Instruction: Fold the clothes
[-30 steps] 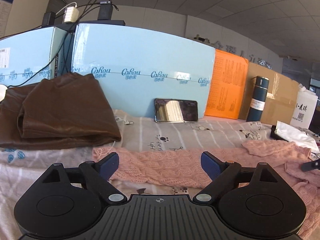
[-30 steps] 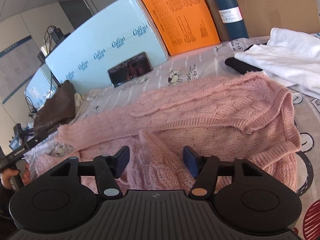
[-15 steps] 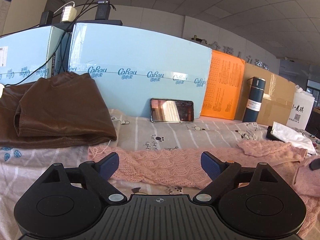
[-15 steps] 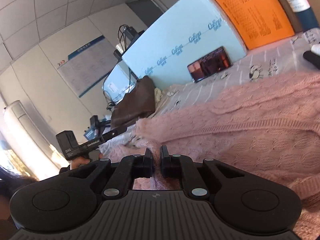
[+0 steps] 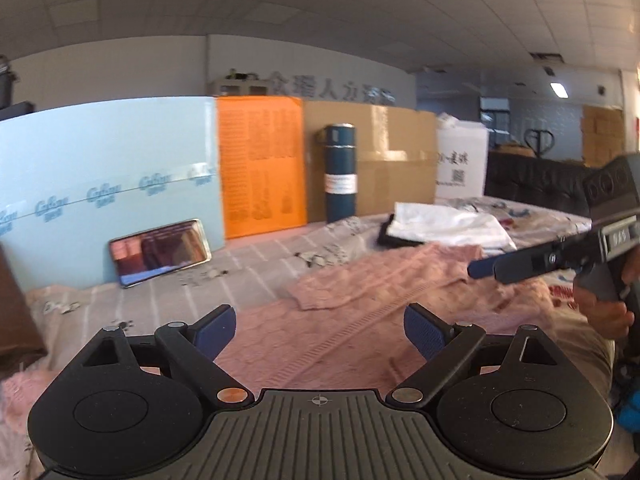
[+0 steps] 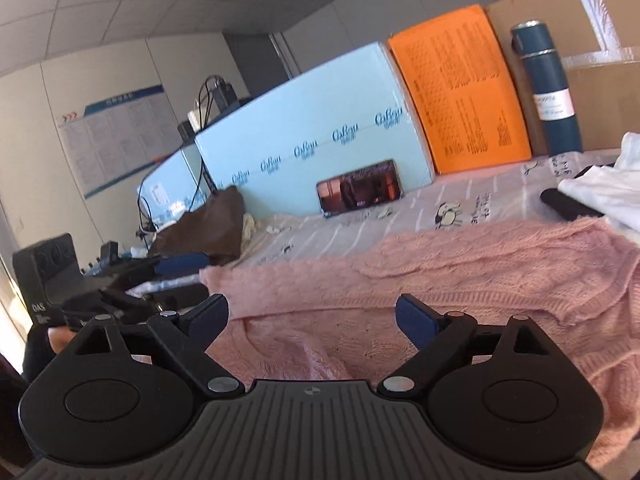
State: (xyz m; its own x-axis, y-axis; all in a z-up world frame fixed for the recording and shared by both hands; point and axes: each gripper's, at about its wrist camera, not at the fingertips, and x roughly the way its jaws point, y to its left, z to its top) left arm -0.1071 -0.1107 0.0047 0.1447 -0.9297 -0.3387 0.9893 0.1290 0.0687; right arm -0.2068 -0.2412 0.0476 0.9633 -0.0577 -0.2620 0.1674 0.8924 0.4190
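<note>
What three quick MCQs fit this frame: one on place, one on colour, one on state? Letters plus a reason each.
1. Where does the phone stand?
A. flat on the sweater
B. leaning on the blue board
C. on the carton

2. What colour is the sweater?
A. pink
B. brown
C. white

3. How do the left gripper's jaws stand?
A. shut on the sweater
B. shut on nothing
C. apart, gripping nothing

Key:
1 B: the phone is propped on its long edge against the blue board, beside the orange sheet.
2 A: the knit across the bed is pink; the brown garment and white cloth lie apart from it.
3 C: both blue pads stand wide, the sweater lying beyond them, unpinched.
</note>
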